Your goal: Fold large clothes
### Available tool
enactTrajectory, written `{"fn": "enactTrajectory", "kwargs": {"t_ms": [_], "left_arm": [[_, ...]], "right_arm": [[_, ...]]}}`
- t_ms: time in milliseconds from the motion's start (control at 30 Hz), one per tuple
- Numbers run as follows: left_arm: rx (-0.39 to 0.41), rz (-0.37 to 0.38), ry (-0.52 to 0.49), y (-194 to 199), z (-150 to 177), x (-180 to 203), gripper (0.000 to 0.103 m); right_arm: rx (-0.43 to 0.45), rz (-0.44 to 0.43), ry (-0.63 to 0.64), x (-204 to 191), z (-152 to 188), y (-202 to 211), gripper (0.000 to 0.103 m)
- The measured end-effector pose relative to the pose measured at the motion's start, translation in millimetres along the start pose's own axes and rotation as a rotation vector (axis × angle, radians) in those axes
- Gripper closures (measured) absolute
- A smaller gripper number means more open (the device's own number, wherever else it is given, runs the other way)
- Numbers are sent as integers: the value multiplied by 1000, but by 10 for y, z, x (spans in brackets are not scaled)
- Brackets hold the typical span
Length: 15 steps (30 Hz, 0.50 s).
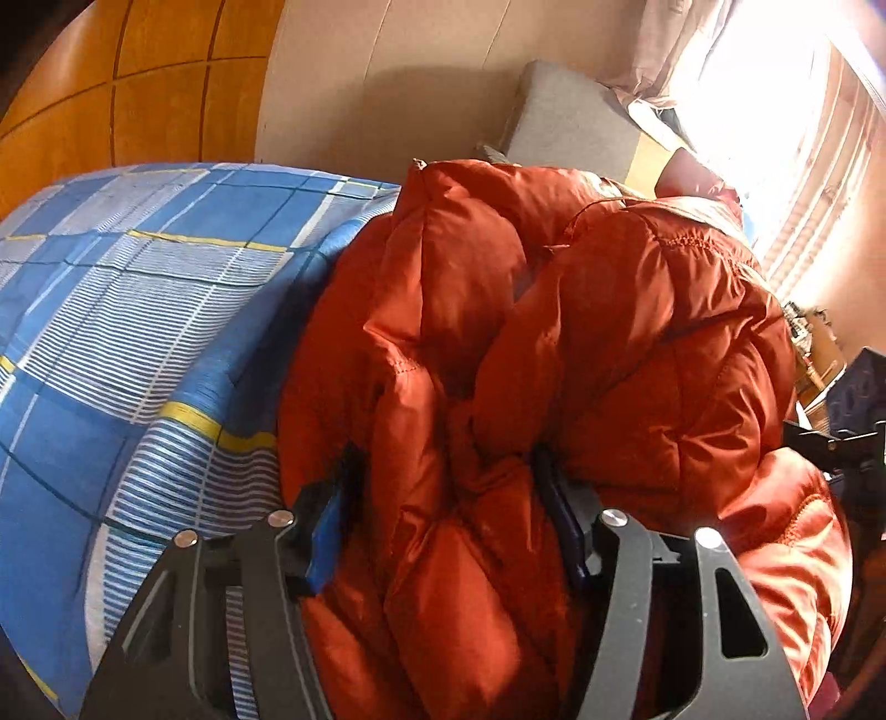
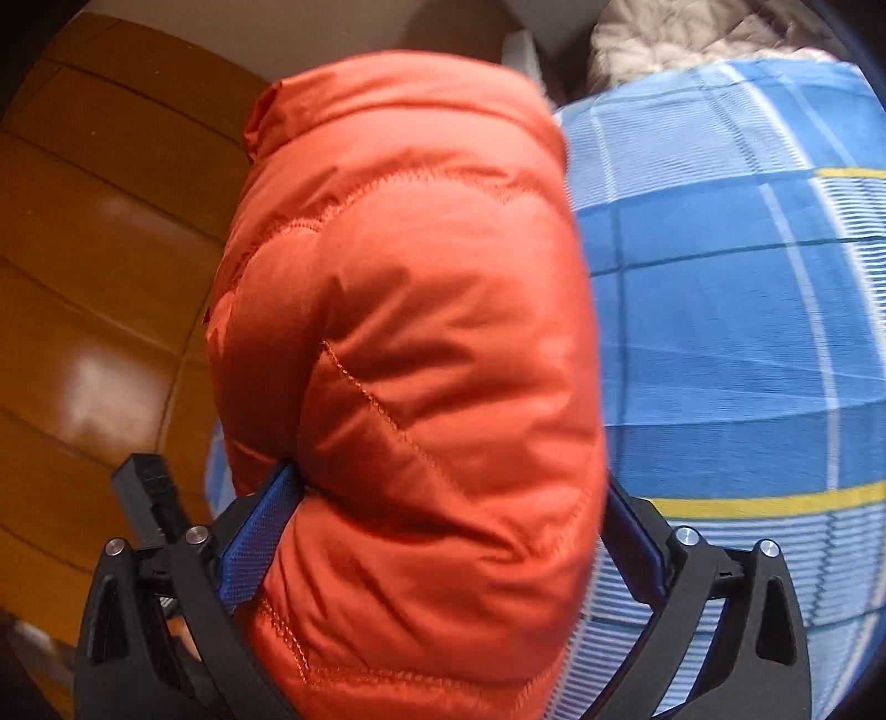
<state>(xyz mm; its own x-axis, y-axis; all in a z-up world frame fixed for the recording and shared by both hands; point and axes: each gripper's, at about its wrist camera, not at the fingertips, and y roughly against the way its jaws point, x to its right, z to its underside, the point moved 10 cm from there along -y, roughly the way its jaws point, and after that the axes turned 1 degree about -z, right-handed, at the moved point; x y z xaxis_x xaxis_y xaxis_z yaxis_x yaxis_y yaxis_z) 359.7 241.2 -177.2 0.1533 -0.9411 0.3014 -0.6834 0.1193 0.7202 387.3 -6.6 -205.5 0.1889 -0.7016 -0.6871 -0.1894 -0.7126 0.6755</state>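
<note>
An orange-red quilted puffer jacket (image 1: 554, 343) lies bunched on a bed with a blue checked sheet (image 1: 138, 310). In the left wrist view a thick fold of the jacket sits between the jaws of my left gripper (image 1: 448, 498). Both blue pads (image 1: 326, 526) are sunk into the padding and squeeze it. In the right wrist view another puffy part of the jacket (image 2: 410, 332) fills the gap of my right gripper (image 2: 448, 526). Its jaws are spread very wide, and the blue pads (image 2: 255, 531) flank the fabric without pinching it. The right gripper's black frame (image 1: 847, 443) shows at the left wrist view's right edge.
Wooden floor (image 2: 94, 277) lies to the left of the bed edge. A grey cushion (image 1: 570, 116) and a beige wall are behind the jacket. A bright curtained window (image 1: 775, 138) is at the right. A pale quilt (image 2: 692, 39) lies at the far end of the sheet (image 2: 747, 332).
</note>
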Motion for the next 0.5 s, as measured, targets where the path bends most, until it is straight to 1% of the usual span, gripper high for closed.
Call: {"fn": "enactTrajectory", "kwargs": {"t_ms": [33, 67, 100, 167, 200, 267, 367, 500], "left_arm": [[3, 15, 6, -10, -9, -10, 50], [6, 28, 12, -17, -19, -8, 56], [10, 36, 16, -15, -25, 1, 61], [21, 70, 24, -1, -38, 29, 69], [23, 89, 35, 15, -44, 32, 72], [33, 113, 44, 56, -51, 41, 77], [51, 138, 68, 137, -104, 58, 82], [66, 172, 80, 245, -174, 164, 85]], "right_arm": [[-5, -13, 3, -20, -3, -29, 13], [-5, -24, 6, -44, -13, -59, 18], [-2, -29, 13, -65, -19, -71, 22], [12, -31, 36, -122, -31, -64, 35], [17, -37, 42, -153, -35, -49, 39], [33, -40, 56, -215, -41, -8, 50], [59, -28, 110, -377, -41, 89, 58], [98, -23, 181, -543, -165, 237, 61]]}}
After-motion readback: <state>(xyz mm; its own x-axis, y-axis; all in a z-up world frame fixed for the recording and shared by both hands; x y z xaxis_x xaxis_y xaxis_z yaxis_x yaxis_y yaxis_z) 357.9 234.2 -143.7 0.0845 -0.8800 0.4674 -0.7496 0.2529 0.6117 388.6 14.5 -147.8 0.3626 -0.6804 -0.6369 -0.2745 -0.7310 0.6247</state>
